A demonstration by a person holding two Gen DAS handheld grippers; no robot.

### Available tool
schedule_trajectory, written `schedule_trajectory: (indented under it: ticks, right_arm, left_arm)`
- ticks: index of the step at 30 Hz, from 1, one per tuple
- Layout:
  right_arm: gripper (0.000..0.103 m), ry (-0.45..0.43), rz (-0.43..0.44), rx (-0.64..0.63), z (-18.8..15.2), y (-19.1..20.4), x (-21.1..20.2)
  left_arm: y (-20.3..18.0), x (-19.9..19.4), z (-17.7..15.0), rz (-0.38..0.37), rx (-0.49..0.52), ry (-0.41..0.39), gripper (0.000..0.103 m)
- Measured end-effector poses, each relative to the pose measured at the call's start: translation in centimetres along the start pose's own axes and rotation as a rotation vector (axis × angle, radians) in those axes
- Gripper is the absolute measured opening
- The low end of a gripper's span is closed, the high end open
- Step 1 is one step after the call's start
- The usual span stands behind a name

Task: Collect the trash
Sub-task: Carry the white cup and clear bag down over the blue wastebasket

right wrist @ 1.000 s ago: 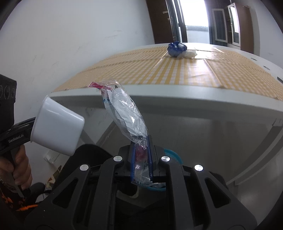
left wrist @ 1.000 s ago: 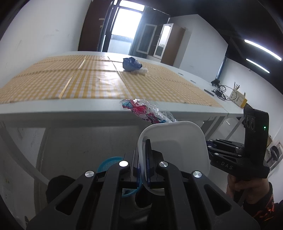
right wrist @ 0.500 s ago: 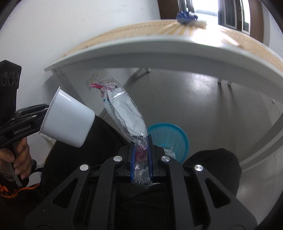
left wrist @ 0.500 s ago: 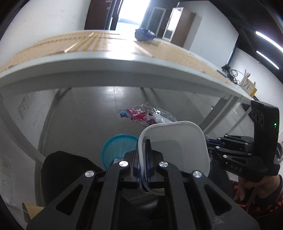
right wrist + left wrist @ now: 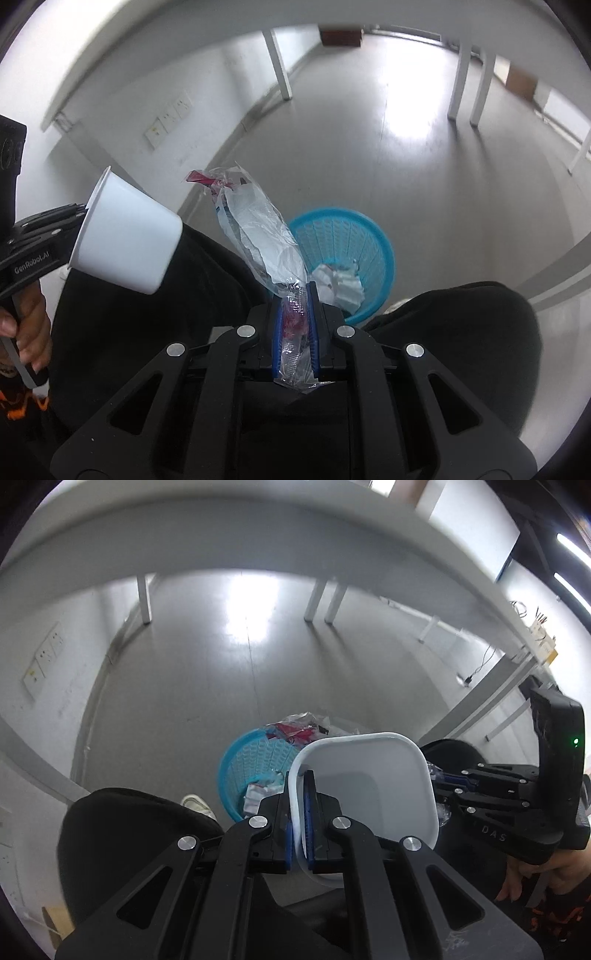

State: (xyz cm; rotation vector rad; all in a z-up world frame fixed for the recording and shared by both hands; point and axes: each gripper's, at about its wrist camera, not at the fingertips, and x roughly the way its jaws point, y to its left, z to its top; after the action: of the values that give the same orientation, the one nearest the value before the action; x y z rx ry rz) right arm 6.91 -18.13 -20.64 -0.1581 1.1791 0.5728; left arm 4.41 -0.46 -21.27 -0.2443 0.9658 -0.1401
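Left gripper [image 5: 300, 805] pinching the rim of a white plastic cup [image 5: 369, 786], right gripper [image 5: 294, 321] clamping a crumpled clear wrapper [image 5: 258, 229]. Both held above a blue mesh bin [image 5: 369, 236] on the grey floor [image 5: 424, 147], paper scraps [image 5: 340, 284] inside.

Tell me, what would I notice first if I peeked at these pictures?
Probably the crinkly clear plastic wrapper with red print, pinched in the right claw and sticking up above the round blue plastic wastebasket on the grey floor. Next, the white plastic cup, which the left claw grips by its rim, held beside the wrapper. Some crumpled white paper already lies in the basket.
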Motion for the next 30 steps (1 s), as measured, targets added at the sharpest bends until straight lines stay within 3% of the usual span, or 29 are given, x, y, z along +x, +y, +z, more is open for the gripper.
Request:
schedule_trajectory:
  ticks: [12,30]
  right_arm:
    - [0.011,0.137,-0.028,0.101,1.8,-2.4,7.9]
    - [0.011,0.310,-0.053,0.245,3.1,-6.5,17.8]
  left_arm:
    - [2.6,8.5,1.0,0.008,-0.065,0.128,0.004]
    - [4.5,19.2,3.2,0.094,-0.145,0.314,0.004]
